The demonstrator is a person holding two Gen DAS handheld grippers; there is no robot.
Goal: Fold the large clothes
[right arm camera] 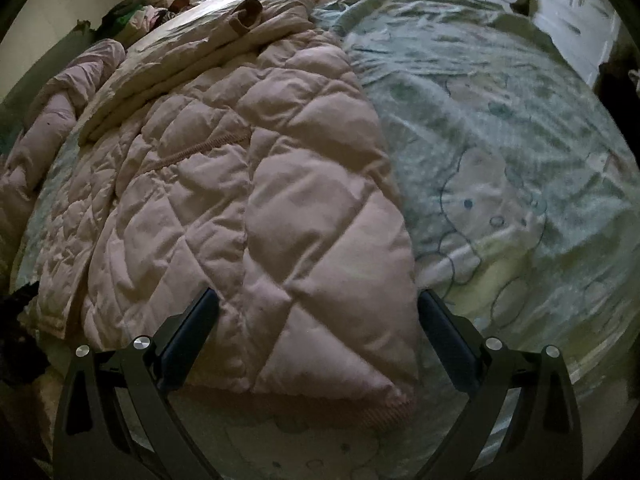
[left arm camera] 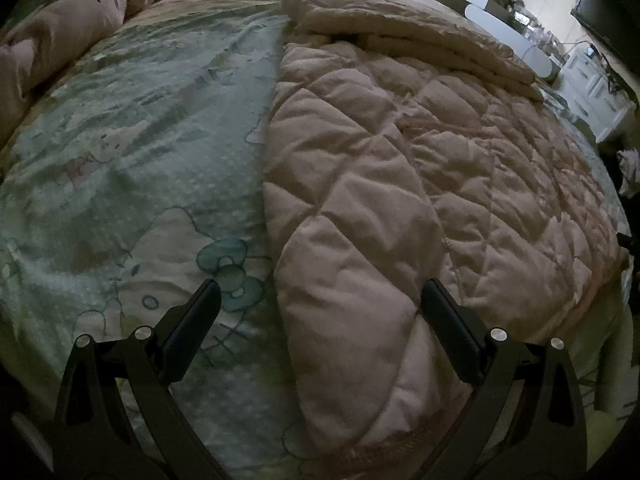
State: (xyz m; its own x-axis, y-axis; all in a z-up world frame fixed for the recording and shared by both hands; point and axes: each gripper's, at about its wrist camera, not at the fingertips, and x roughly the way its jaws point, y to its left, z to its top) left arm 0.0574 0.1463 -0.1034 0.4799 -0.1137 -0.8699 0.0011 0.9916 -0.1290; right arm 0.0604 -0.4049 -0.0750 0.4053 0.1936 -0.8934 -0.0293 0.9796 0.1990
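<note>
A large pink quilted coat [left arm camera: 400, 184] lies flat on the bed, its ribbed hem toward me and its hood end at the far side. In the left wrist view my left gripper [left arm camera: 320, 292] is open and empty, hovering over the coat's left edge near the hem. In the right wrist view the coat [right arm camera: 256, 200] fills the left and middle. My right gripper [right arm camera: 318, 300] is open and empty, its fingers [right arm camera: 192, 336] spanning the coat's right hem corner from above.
A green cartoon-print bedsheet [left arm camera: 132, 168] covers the bed, also shown in the right wrist view [right arm camera: 512, 160]. A bunched pink duvet [left arm camera: 60, 36] lies along one side. White drawers [left arm camera: 592, 92] and a dark screen [left arm camera: 608, 16] stand beyond the bed.
</note>
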